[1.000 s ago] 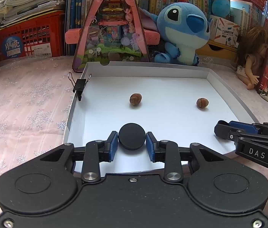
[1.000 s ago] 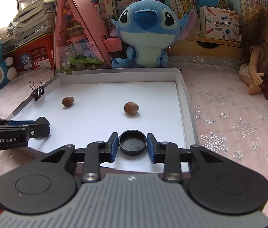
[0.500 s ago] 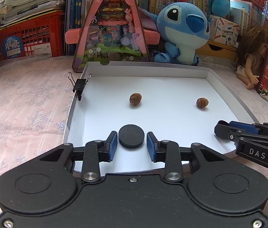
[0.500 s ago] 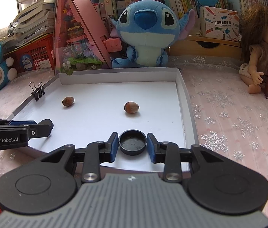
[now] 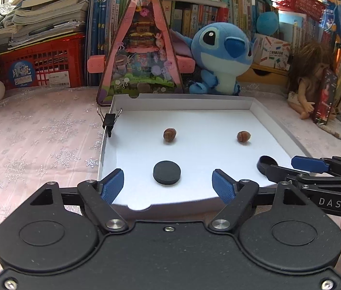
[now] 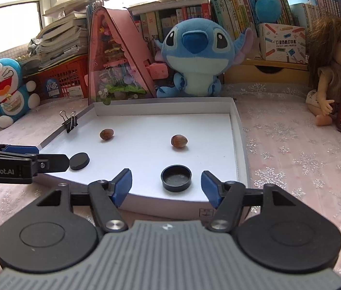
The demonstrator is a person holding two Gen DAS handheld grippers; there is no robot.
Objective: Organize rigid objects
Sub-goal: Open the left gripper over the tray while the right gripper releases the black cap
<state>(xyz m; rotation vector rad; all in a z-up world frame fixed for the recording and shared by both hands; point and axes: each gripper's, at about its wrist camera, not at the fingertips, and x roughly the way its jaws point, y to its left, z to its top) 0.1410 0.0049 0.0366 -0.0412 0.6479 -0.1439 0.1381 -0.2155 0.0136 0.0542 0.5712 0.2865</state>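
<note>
1. Left gripper [image 5: 168, 185], black with blue pads, is spreading its jaws right now; the flat black round cap [image 5: 166, 172] lies loose between them, touching neither pad.
2. Right gripper [image 6: 166, 186], grey-backed with the same blue pads, is opening too, and the black round cap lying hollow side up [image 6: 176, 177] sits free in the gap, clear of both pads.
3. Both caps rest on the floor of the shallow white cardboard tray [image 5: 184, 101], near its front edge.
4. Two brown hazelnuts [image 5: 169, 134] [image 5: 243, 136] lie farther back, well apart from each other and from the caps.
5. Plenty of bare white floor shows between caps and nuts.
6. One black binder clip [image 5: 110, 120] grips the tray's left wall.
7. Pink snowflake tablecloth [image 5: 37, 140] stretches open on both sides of the tray.
</note>
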